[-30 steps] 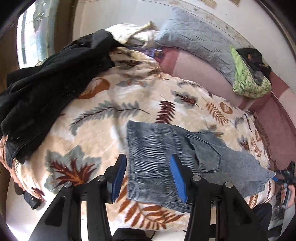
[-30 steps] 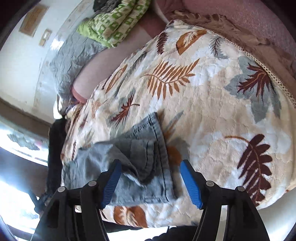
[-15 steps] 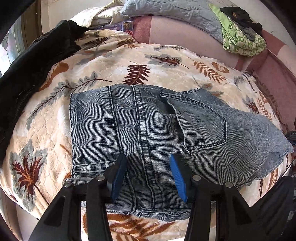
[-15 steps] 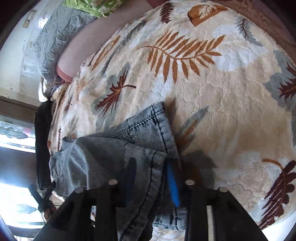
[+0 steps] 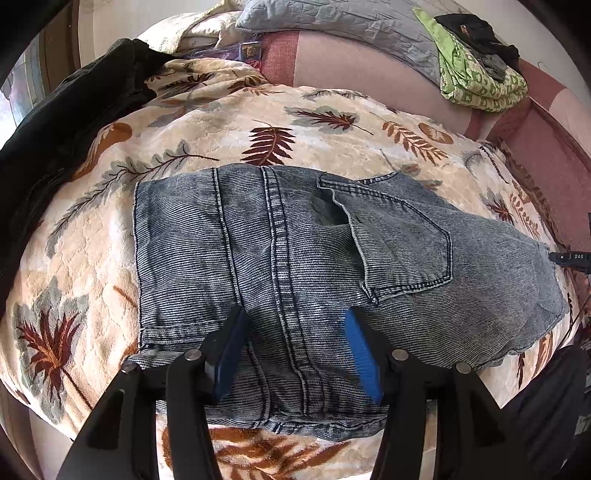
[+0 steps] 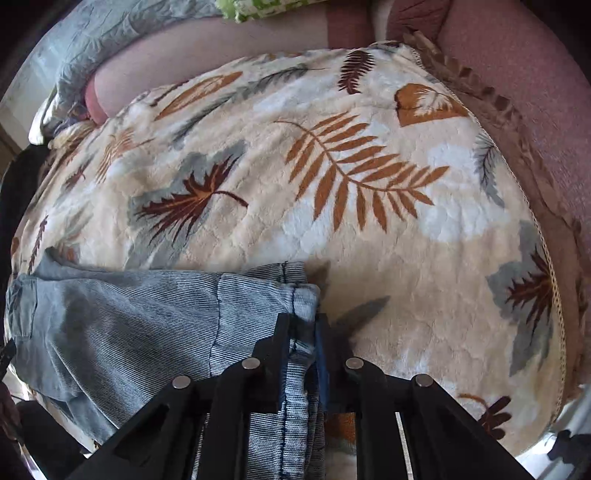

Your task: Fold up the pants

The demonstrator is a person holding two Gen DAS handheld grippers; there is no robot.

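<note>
Folded blue denim pants point(image 5: 295, 266) lie on a leaf-patterned blanket point(image 5: 221, 122), back pocket facing up. My left gripper point(image 5: 293, 332) is open, its blue pads straddling the near hem area of the pants just above the fabric. In the right wrist view the pants point(image 6: 129, 317) lie at lower left. My right gripper point(image 6: 303, 321) is shut on the waistband end of the pants, with denim bunched between the jaws.
A black garment point(image 5: 66, 122) lies at the blanket's left. A grey pillow point(image 5: 332, 22) and a green patterned cloth point(image 5: 480, 77) sit on the pink sofa back point(image 5: 351, 66). The blanket's trimmed edge point(image 6: 532, 221) runs along the right.
My right gripper closed on the waistband end of the pants. My left gripper came down low over the pants, then pulled back slightly, staying open.
</note>
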